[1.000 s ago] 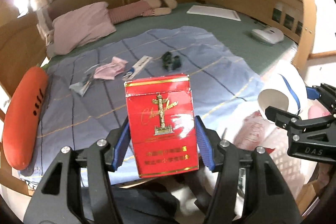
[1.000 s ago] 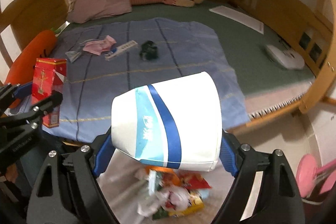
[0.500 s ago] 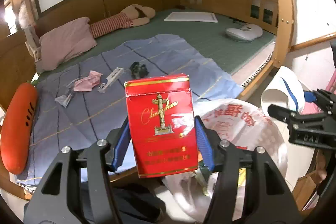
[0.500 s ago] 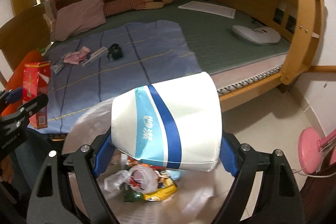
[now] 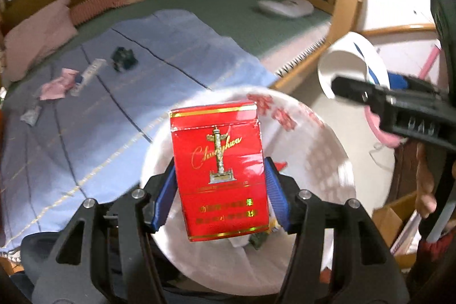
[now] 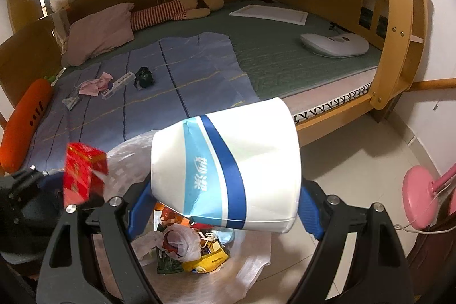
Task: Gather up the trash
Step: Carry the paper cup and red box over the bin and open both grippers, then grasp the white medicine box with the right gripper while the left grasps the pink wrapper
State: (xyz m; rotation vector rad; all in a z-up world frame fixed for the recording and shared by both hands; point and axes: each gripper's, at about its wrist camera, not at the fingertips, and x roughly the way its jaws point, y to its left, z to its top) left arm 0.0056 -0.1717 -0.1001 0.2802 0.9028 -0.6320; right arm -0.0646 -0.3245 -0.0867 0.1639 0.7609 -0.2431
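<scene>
One red cigarette pack [image 5: 221, 170] and one white paper cup [image 6: 228, 170] with blue stripes, each clamped in one of two tools, left [image 5: 219, 195] and right [image 6: 225, 210], above one white plastic trash bag [image 5: 322, 161]. On one bed [image 6: 285, 59]: one blue sheet [image 6: 182, 84], one pink pillow [image 6: 98, 33], one striped plush toy [image 6: 176, 9], one orange carrot cushion [image 6: 25, 124], one dark crumpled wrapper [image 6: 144, 77].

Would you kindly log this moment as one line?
left gripper: shut on red box | right gripper: shut on paper cup | both above trash bag
</scene>
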